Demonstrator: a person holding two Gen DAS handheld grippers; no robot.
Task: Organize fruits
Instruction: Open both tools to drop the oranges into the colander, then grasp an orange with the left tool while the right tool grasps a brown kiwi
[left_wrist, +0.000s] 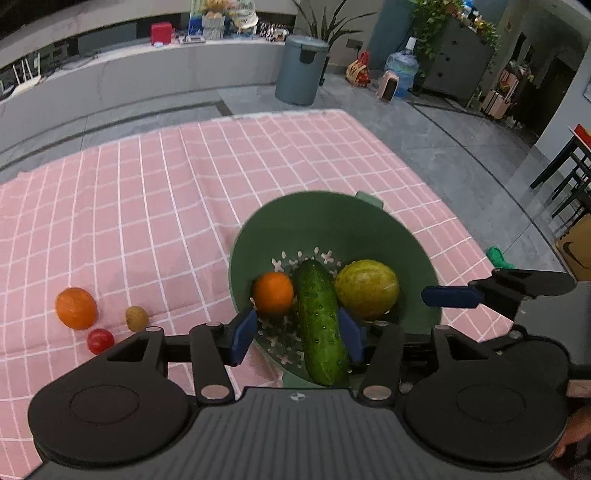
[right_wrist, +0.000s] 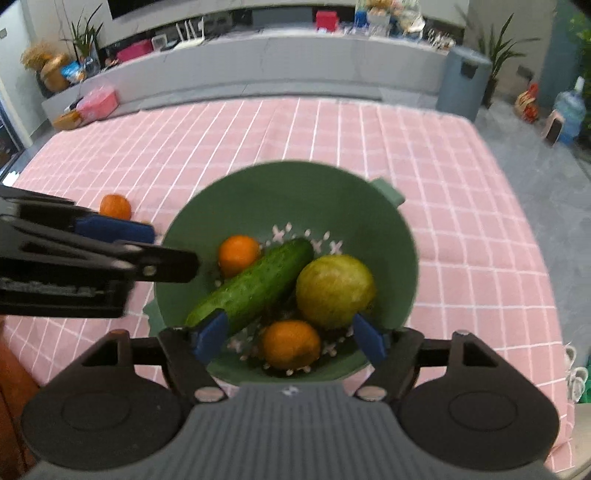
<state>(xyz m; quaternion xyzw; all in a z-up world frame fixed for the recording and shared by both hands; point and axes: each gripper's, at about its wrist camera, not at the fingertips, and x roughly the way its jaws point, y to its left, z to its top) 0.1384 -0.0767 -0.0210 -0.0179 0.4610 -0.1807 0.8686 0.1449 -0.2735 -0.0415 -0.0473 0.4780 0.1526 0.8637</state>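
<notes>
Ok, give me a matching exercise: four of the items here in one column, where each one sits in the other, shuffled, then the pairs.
Items:
1. cucumber
2. red tomato
3. yellow-green melon
4. kiwi

Places:
A. on the pink cloth, right beside the loose orange
B. lying across the middle of the green colander
C. on the cloth, nearest the left gripper's body
D. in the colander, on the cucumber's far side from the small orange

Pairs: 1-B, 2-C, 3-D, 4-A

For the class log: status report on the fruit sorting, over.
Left gripper and right gripper open over bowl. Cucumber inside. Tomato on cloth. Nothing blocking.
</notes>
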